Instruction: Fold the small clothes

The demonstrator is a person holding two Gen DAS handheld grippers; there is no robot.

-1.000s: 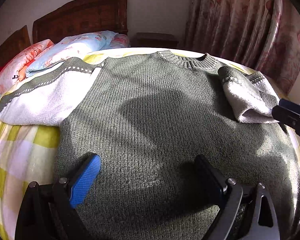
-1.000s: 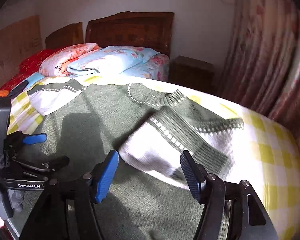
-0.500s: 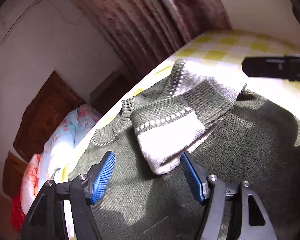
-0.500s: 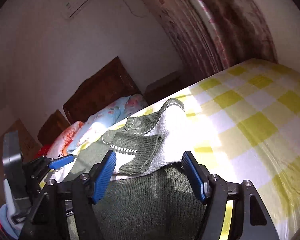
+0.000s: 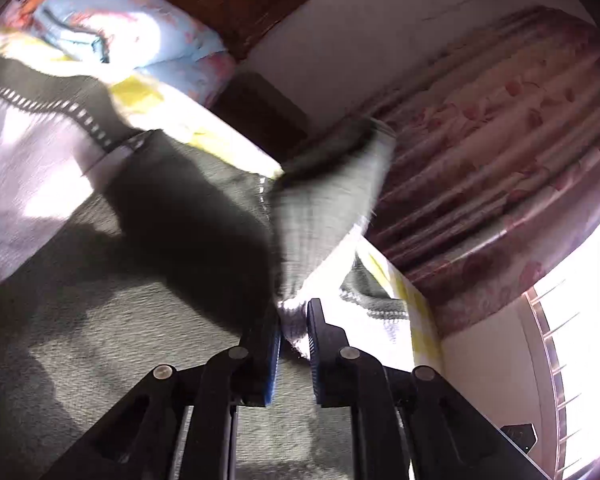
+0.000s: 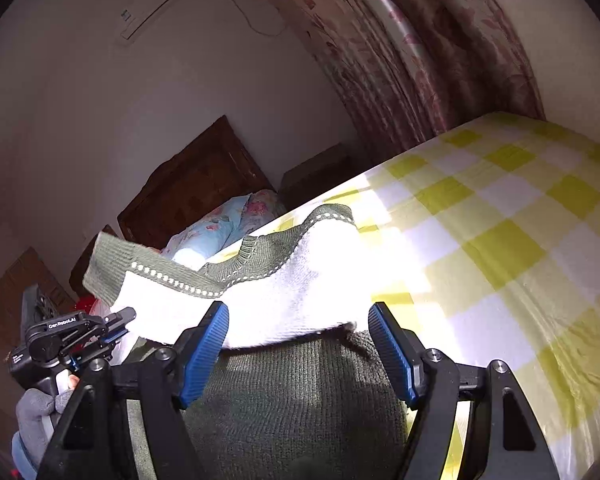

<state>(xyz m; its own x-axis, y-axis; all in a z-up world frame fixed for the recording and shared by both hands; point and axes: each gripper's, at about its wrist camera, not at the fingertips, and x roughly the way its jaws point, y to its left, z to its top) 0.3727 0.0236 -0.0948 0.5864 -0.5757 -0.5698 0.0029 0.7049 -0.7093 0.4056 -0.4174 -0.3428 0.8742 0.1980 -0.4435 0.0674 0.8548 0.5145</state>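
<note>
White lettering reading "GenRobot.AI" sits on the black body of the left gripper (image 6: 118, 322), seen at about eight o'clock in the right wrist view. A second small white label lies lower on the same black body, toward the handle, too small to read. On the wall at about eleven o'clock, a white air conditioner (image 6: 160, 0) carries a small dark mark on its front, also too small to read. The left wrist view shows no readable text.

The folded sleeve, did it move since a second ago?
Yes. The folded sleeve has lifted off the sweater body, its cuff now up against the headboard, with the left gripper closing on it.
</note>
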